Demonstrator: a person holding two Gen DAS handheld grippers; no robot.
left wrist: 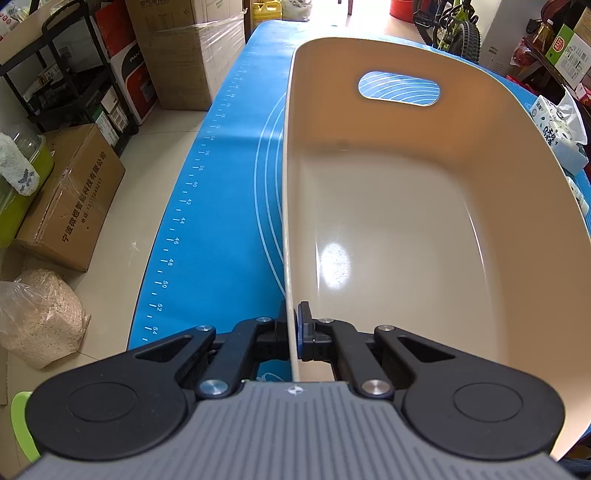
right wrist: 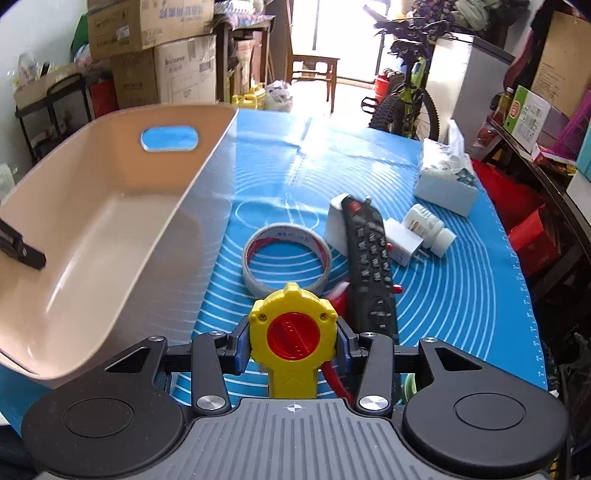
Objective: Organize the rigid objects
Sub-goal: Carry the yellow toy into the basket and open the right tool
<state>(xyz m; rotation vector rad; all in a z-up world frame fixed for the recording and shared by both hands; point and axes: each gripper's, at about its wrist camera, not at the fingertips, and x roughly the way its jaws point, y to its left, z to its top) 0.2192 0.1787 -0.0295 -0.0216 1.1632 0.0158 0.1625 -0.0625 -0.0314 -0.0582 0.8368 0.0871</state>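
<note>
Cardboard boxes and a bicycle stand behind the blue mat. On the mat, a tape roll, a black remote, a white charger and a pill bottle lie close together beside the beige basin. The left gripper pinches the basin's rim. The right gripper holds a yellow tool with a red round centre, just above the mat.

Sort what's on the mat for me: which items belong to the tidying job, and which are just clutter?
Job items: beige bin, yellow toy between the right tool's fingers, tape roll, remote, white charger, pill bottle.

Clutter: tissue pack, cardboard boxes, bicycle.
</note>
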